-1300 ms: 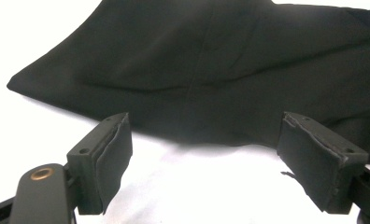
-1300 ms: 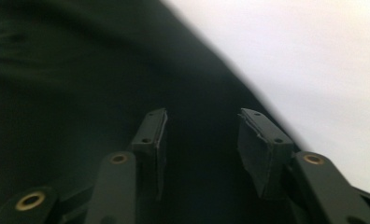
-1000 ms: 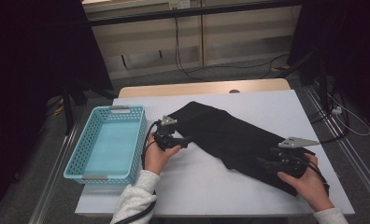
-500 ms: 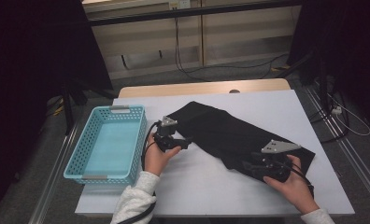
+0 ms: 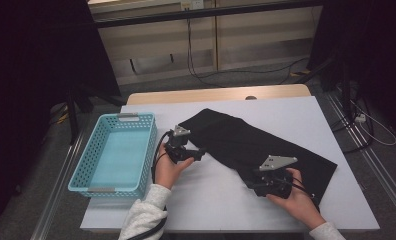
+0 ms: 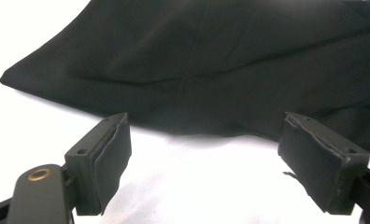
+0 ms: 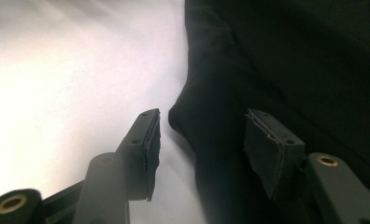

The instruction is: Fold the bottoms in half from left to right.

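A: Right claw [image 5: 255, 184] first — how does it stand?
B: Jaws spread apart, low on the white tabletop [image 5: 216, 197], straddling a rounded fold at the near edge of the flat black fabric cloth [image 5: 266, 145]; nothing pinched.
A: And the left claw [image 5: 198, 152]?
B: Gaping wide too, just short of the cloth's edge, with bare tabletop between its pads [image 6: 110, 163].
A: Where does the cloth lie?
B: Spread diagonally across the tabletop's middle. Beside it, at the left edge, sits a light blue perforated plastic basket [image 5: 81, 167].
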Motion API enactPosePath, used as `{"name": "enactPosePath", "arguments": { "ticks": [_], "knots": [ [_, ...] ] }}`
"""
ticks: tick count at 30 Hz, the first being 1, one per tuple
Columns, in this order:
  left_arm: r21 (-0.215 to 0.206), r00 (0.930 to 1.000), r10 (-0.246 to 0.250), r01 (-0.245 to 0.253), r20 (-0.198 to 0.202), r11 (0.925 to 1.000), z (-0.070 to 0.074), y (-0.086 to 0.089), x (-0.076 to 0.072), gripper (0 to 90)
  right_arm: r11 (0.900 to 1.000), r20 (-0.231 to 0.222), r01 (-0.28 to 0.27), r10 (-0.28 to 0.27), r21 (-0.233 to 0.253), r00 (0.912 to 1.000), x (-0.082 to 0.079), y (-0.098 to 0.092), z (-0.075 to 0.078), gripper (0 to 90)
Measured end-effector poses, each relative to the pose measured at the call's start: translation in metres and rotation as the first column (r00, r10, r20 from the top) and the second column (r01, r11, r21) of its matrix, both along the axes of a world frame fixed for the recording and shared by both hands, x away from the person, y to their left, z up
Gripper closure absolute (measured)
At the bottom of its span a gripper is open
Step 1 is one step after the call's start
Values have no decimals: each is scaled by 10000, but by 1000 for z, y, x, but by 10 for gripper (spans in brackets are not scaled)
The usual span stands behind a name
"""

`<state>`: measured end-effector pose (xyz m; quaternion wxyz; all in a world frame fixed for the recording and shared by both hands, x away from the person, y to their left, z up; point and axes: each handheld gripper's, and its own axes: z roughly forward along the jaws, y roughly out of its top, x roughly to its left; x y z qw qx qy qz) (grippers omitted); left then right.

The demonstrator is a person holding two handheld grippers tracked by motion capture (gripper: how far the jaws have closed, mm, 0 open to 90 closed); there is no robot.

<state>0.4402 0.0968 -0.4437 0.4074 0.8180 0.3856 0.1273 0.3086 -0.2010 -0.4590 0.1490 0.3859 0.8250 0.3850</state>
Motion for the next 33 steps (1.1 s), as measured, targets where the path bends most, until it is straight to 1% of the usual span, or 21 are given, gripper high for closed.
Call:
{"name": "enactPosePath", "arguments": {
  "ticks": [2,3,4,6,7,9,11,12,13,14,15,18,19,20,22,23,25,27,30,32,33],
  "knots": [
    [44,10000,66,-66,35,10000,0,1,1,172,10000,-153,-3,2,-65,9999,3,1,-3,380],
    [15,9999,92,-92,54,10000,0,1,1,171,9999,-15,-73,73,-69,10000,3,3,-4,371],
    [23,10000,58,-58,7,10000,1,2,1,171,9998,24,-97,97,-165,9999,3,4,-4,365],
    [24,9999,101,-101,37,9999,0,2,1,171,9991,116,-107,112,-418,9999,4,8,-4,365],
    [19,9999,99,-99,47,9999,0,2,1,171,9990,140,-37,44,-447,9999,4,10,-4,364],
    [19,10000,96,-96,19,10000,0,1,1,171,9978,261,92,-75,-656,9996,4,14,-4,382],
    [13,9999,108,-108,39,9999,-1,2,1,171,9972,287,221,-201,-713,9994,5,15,-4,393],
    [17,9999,112,-112,33,9999,0,2,1,171,9970,305,306,-285,-717,9991,5,16,-4,411],
    [32,9999,113,-113,59,9999,0,2,1,171,9967,332,342,-318,-742,9989,5,16,-4,468],
    [-26,9999,146,-145,13,9999,0,2,1,171,9961,389,363,-332,-804,9987,5,16,-3,583],
    [-1,9999,146,-146,54,9999,0,2,1,171,9955,456,423,-385,-847,9982,5,15,-2,647],
    [-48,9998,176,-176,13,9998,0,3,1,171,9962,360,521,-497,-694,9981,7,9,-2,753],
    [13,9999,153,-153,21,9999,1,4,2,171,9966,307,482,-462,-663,9985,7,7,-1,767],
    [-2,9999,156,-156,14,9999,1,4,2,171,9975,265,425,-411,-559,9988,7,6,-1,787],
    [-85,9998,187,-187,-3,9998,0,4,2,171,9980,255,363,-350,-513,9991,7,3,0,829],
    [-48,9998,177,-177,8,9998,1,4,2,171,9984,264,385,-374,-424,9990,7,2,1,841],
    [-112,9997,243,-243,6,9996,1,5,2,171,9988,206,317,-310,-367,9993,6,0,2,850],
    [-126,9996,270,-270,-15,9996,1,5,1,171,9991,259,304,-297,-288,9992,5,-1,3,856],
    [-102,9995,309,-310,-41,9995,2,6,1,170,9997,166,91,-87,-217,9998,0,0,4,858],
    [-186,9989,461,-461,-25,9988,2,8,2,168,9996,197,-46,52,-287,9998,-3,0,4,859],
    [-143,9987,509,-510,-79,9986,2,9,2,166,9995,195,-115,121,-296,9997,-5,0,5,859]
  ]
}}
